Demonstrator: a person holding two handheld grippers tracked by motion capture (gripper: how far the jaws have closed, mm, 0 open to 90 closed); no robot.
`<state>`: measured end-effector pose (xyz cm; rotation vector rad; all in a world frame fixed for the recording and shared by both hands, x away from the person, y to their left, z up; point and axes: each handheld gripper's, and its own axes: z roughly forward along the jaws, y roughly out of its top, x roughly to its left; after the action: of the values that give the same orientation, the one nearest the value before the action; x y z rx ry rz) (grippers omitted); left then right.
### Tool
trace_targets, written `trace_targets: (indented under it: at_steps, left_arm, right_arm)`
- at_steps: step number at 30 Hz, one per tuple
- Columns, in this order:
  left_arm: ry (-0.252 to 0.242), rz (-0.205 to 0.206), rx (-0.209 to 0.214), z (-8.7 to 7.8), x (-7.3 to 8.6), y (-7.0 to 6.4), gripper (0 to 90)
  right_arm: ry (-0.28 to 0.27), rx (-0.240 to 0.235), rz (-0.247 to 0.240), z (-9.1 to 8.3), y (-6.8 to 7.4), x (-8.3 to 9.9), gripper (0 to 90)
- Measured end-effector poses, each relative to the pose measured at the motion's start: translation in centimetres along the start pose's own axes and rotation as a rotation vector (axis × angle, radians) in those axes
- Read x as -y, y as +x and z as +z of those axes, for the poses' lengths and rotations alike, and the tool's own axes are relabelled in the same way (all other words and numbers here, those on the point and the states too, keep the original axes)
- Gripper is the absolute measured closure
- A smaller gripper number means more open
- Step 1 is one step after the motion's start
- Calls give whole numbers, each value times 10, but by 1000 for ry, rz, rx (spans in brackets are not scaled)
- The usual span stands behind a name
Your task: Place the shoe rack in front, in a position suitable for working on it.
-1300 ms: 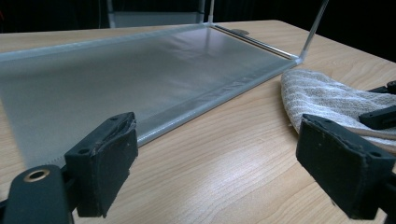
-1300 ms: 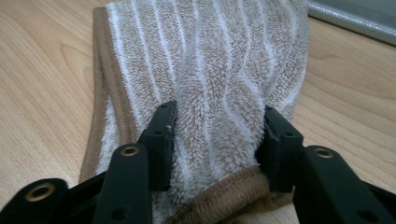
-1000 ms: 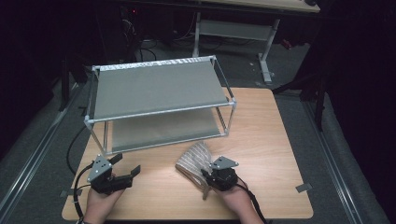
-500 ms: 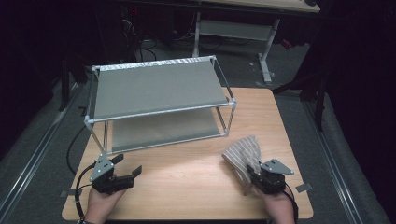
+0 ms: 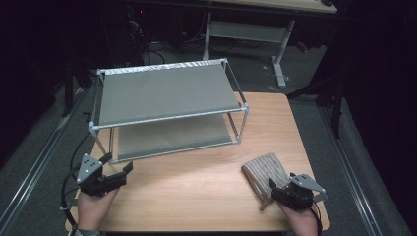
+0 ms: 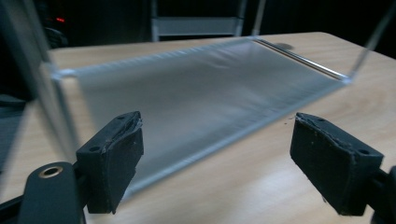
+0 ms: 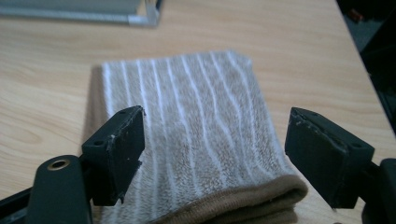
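My right gripper (image 7: 212, 158), jaws released, straddles folded towel (image 7: 196, 135) near surface's right front corner; I'd probably close squarely on its fold. Left gripper (image 6: 215, 163) also released.

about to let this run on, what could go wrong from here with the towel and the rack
1. The right gripper stands open around the folded towel. If it shuts on the top layers alone, the fold may come apart when lifted.
2. The towel lies near the table's right front corner, so a nudge could push it towards the edge.
3. The rack's lower shelf sits under the top one, so a carried towel might catch on the frame.
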<state>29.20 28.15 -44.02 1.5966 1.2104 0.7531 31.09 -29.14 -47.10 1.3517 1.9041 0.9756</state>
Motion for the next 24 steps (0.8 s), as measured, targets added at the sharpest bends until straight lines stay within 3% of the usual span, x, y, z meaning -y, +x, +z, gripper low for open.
trace_targets:
  at_steps: [1,3,4,6,10,14,20,21,24]
  left_arm:
    - [-9,13,-30,-3,-6,6,178]
    - [-13,13,-40,-4,-8,9,178]
    - [-14,29,-74,-2,-12,15,180]
    - [-9,33,-90,-1,-12,19,185]
    - [7,27,-132,3,-12,31,206]
    - [-13,10,-162,5,-17,44,232]
    - [-17,-7,-155,16,-25,63,417]
    - [-11,-8,-144,19,-26,65,509]
    - [-7,3,-124,20,-27,65,667]
  right_arm:
    - [-13,-6,-2,-3,0,0,202]
    - [-20,-8,-5,-5,1,-1,203]
    - [-34,-22,-7,-7,2,0,213]
    - [-36,-25,-9,-7,2,0,216]
    - [-40,-34,-22,-7,6,2,237]
    - [-48,-41,-16,-9,8,3,252]
    - [-52,-58,-10,-9,8,4,294]
    - [-55,-66,-10,-10,8,4,314]
    - [-56,-71,-13,-9,8,4,327]
